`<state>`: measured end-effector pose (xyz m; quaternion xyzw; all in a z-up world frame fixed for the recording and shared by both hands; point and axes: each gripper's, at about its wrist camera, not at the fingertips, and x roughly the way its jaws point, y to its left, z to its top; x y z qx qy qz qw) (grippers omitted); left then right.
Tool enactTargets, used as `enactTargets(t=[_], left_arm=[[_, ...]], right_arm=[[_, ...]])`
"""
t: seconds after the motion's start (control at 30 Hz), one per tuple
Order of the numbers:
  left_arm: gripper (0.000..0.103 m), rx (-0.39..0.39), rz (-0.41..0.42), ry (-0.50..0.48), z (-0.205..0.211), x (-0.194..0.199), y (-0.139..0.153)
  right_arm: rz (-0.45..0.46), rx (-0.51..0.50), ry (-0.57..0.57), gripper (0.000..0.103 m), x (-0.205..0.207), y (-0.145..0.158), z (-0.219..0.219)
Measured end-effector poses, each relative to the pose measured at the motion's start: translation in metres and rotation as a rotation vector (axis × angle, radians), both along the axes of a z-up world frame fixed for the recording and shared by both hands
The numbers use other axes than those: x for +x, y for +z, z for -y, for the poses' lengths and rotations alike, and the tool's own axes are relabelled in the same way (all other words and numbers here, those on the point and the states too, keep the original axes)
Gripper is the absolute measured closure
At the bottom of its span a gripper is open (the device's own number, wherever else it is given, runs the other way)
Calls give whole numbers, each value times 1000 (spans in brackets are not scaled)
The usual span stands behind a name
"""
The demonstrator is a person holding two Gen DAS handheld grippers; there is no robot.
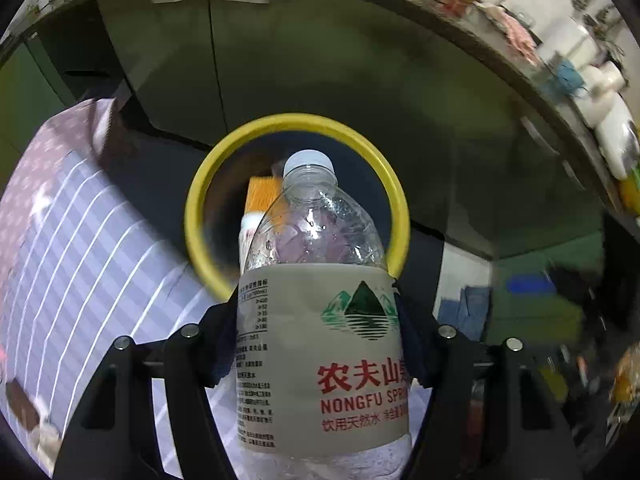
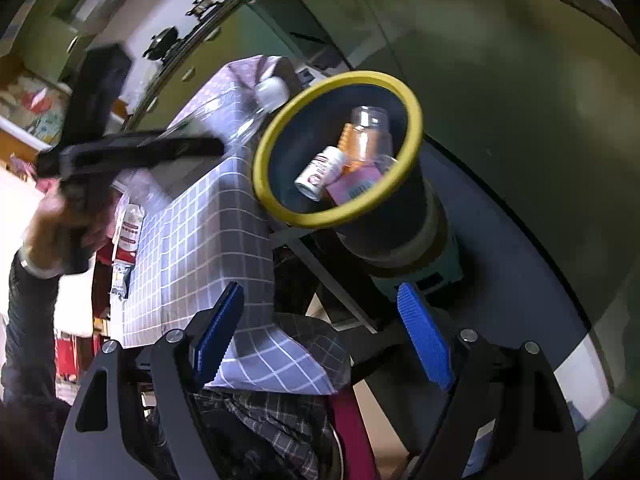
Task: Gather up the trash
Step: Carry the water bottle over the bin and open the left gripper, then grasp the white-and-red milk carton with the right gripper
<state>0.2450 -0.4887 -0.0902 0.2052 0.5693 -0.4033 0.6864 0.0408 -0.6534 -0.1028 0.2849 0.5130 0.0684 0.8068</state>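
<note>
Carrying step of the trash collection, drop not yet made. Left claw [image 1: 320, 344] pinching a clear water bottle [image 1: 320, 320] around its labelled middle, cap pointing toward the yellow-rimmed bin [image 1: 296, 204] just past the far edge of the bench [image 1: 80, 248] with its checked cloth. Already in the bin: an orange-labelled jar [image 2: 362, 136], a small white bottle [image 2: 320, 172] and a pink box [image 2: 354, 188]. Right claw [image 2: 324, 340] spread wide, nothing between the blue pads [image 2: 218, 334], hanging over the bench's near corner. Bottle's cap probably above the rim's opening, though hard to judge through the blur. Next move likely: line the bottle squarely over the opening, then release so it falls clear of the rim and lands inside.
</note>
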Motion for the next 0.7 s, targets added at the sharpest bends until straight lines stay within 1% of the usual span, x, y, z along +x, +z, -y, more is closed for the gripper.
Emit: enactTargets(t=[0.1,0.2,0.33,0.4,0.5,0.57,0.63,0.7], left_arm=[[26,-27,26,57,19,19,-14],[25,-42,40,75,21,24,-14],[25,-55,31,72,0,14,1],[25,-78,24,74,-22,4,15],[25,-128,19,91,-66,-12,37],[24,-144,50,90,-91,-24,49],[24,-171,99,102,-125,-39,65],[23,-197,126,126,-163,-52,76]], right_arm=[[-12,13,-20,25,-6,-5,7],[-12,20,-22,25,-8,-7,9],[-2,21,-9,25,-10,-6,6],[5,18,0,25,-10,-4,3],[9,7,9,24,-8,-1,0],[9,-8,22,24,-6,3,-7],[12,-24,46,24,-1,9,-16],[19,-47,84,24,9,16,-31]])
